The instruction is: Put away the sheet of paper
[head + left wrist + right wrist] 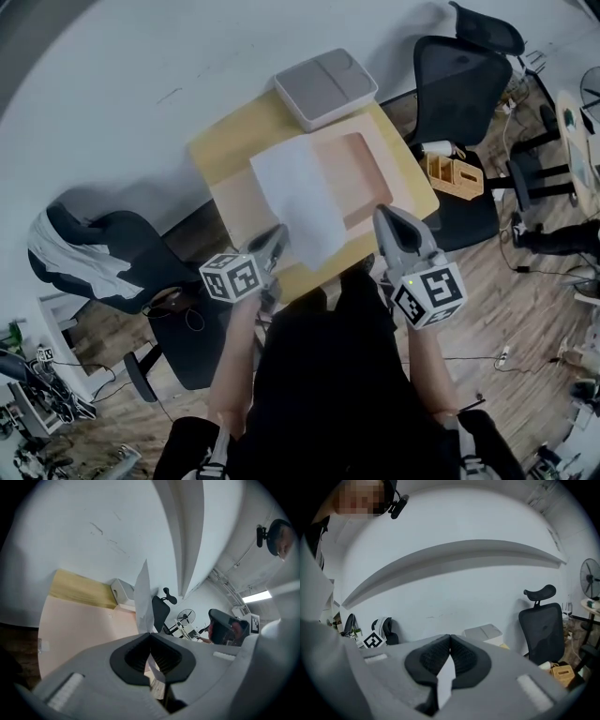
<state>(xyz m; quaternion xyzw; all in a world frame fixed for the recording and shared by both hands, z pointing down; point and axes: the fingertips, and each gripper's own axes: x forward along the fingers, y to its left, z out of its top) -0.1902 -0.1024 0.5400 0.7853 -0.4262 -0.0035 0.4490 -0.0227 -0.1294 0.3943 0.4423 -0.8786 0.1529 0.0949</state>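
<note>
Wall: white and plain (112, 84), just beyond my table.
Table: small, pale wood top (220, 148).
Floor: brown wood planks (525, 300).
Chairs: black office chair (459, 80) at the table's right edge; second dark chair (112, 272) to my left, white garment (52, 248) draped over it.
Light: ceiling strip (255, 596), lit.

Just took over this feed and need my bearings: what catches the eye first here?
A white sheet is held above the pink mat on a small table, pinched between the left claw and the right claw, both shut on it. A grey box sits at the table's far end.
</note>
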